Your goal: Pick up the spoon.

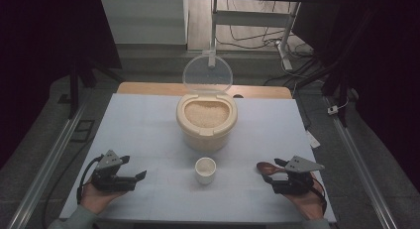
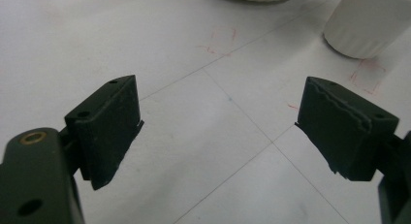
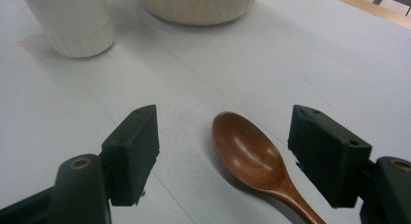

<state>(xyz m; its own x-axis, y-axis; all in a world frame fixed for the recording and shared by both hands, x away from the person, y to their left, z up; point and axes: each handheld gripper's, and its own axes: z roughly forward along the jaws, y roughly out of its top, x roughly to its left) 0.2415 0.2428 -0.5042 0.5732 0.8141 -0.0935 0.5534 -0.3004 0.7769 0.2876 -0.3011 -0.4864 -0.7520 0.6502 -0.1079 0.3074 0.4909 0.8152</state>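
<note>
Reaching for the Spoon: Both Claws Open, Nothing Held

High view: the small white cup (image 1: 205, 170) stands on the bench (image 1: 148, 125), just in front of the open rice container (image 1: 206, 121), whose clear lid (image 1: 207, 74) is tipped up, presumably for scooping. The left claw (image 1: 134, 175) rests well left of the cup; the right claw (image 1: 270, 175) sits right of it, at the wooden spoon (image 1: 266, 166).

Left gripper view: jaws wide apart, bare bench between them, cup (image 2: 368, 23) ahead.

Right gripper view: jaws spread wide, straddling the spoon (image 3: 254, 158) without touching; it lies flat, bowl toward the cup (image 3: 70, 20), apparently lined up for pickup.
</note>
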